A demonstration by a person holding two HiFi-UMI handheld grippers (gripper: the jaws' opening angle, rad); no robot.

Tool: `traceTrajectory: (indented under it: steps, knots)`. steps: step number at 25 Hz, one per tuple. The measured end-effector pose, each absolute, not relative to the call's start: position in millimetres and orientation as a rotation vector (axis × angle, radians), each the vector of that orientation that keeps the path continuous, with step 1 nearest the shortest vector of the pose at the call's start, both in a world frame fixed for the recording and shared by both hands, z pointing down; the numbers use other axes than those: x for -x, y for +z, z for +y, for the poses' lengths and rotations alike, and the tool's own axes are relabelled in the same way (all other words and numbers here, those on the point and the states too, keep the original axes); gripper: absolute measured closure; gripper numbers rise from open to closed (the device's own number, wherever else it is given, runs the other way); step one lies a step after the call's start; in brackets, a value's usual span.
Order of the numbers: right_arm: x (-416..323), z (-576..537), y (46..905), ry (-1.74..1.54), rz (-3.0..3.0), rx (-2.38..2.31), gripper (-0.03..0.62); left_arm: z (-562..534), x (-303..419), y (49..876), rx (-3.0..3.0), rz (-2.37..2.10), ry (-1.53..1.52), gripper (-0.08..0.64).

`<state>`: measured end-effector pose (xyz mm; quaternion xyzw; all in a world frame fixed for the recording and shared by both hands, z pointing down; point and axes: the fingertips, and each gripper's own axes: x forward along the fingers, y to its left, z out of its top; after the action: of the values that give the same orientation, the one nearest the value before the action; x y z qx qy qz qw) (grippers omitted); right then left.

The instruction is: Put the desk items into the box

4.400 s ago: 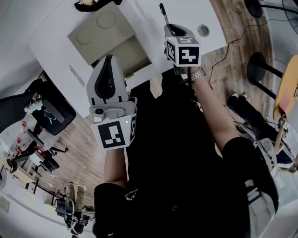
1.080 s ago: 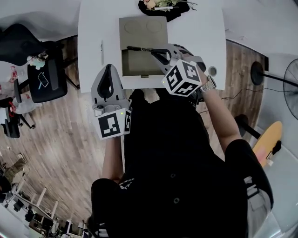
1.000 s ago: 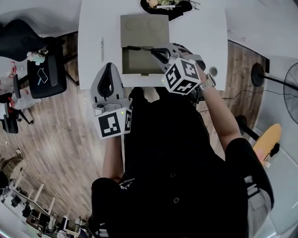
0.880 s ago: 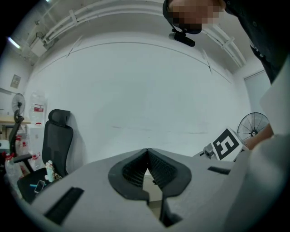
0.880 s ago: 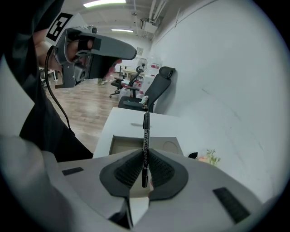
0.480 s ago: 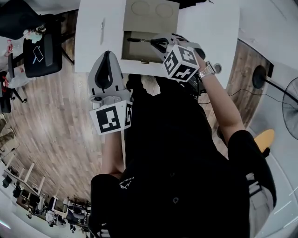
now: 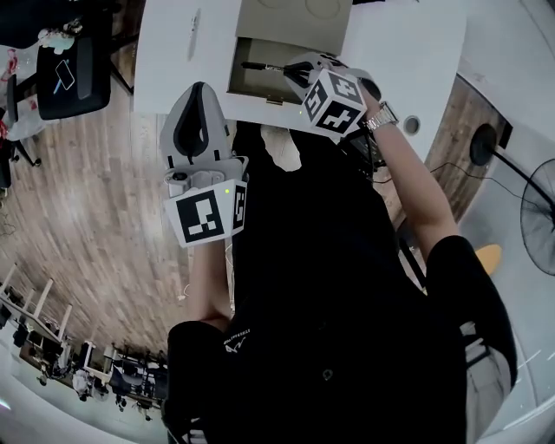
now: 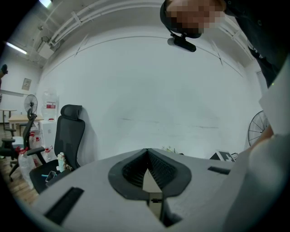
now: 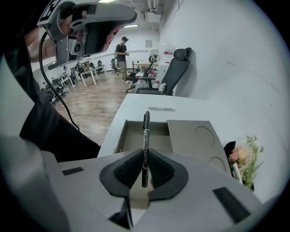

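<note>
A grey cardboard box [image 7: 253, 84] lies open on the white desk [image 7: 165, 61], its lid [image 9: 195, 136] folded back. My right gripper [image 7: 301, 71] is shut on a black marker pen [image 7: 263, 67], which points out over the box's open compartment [image 9: 134, 132]. In the right gripper view the pen [image 9: 145, 140] stands clamped between the ribbed pads. My left gripper [image 7: 199, 97] is held up beside the person's body, off the desk, with its jaws shut on nothing [image 8: 147, 153]. A second pen [image 7: 193, 22] lies on the desk left of the box.
A bunch of flowers [image 9: 245, 157] on a dark base sits behind the lid. A black office chair [image 9: 175, 68] stands at the desk's far end, a fan [image 7: 538, 212] on the wooden floor. Another person [image 9: 121, 53] stands far off.
The right gripper has swung the pen from pointing upward to pointing over the box's open compartment. The head camera has drifted, so the desk sits higher in view. The left gripper has kept its pose.
</note>
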<state>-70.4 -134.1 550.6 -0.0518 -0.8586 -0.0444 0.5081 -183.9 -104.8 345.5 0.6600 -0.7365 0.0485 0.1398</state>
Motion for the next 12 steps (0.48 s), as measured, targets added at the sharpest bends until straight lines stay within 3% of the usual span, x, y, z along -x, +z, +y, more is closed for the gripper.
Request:
traceTrajectory:
  steps: [12]
  knots:
    - [62.1,-124.3,602.1,0.002,-2.0,0.17,0.554,-102.5,167.9,363.4,-1.878,-2.103,0.142,0.552]
